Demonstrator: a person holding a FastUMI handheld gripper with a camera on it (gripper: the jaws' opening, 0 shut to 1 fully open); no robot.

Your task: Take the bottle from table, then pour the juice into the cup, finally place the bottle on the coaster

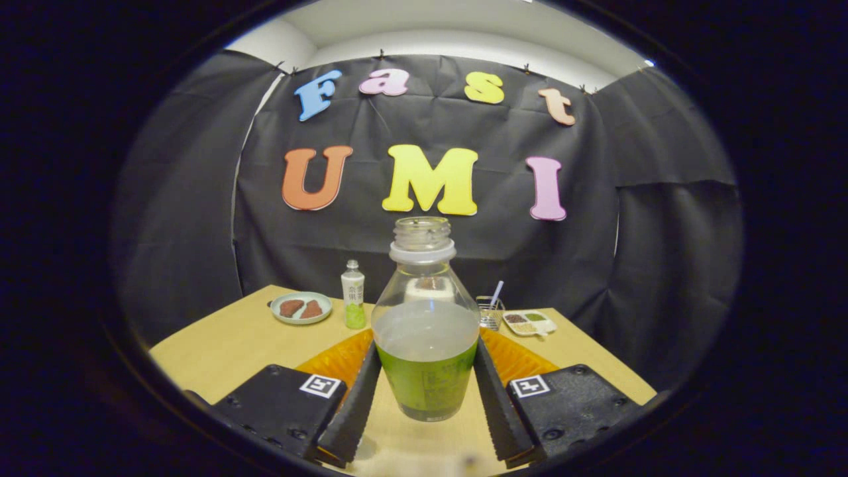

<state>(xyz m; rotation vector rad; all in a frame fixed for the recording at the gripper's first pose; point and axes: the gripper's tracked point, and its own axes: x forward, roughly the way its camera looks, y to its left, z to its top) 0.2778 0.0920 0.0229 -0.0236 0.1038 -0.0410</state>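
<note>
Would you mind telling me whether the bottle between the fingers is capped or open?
Open: the bottle has a bare threaded neck with no cap.

A black cloth wall (424, 252) hangs in creased panels around the booth, clipped along its top edge. Above it shows a pale ceiling (464, 26). A light wooden table (225, 344) stands in front, evenly lit.

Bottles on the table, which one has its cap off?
The big clear bottle between the tongs, both fingers against its sides; its neck is open. The small bottle beyond, beside the plate, is capped.
</note>
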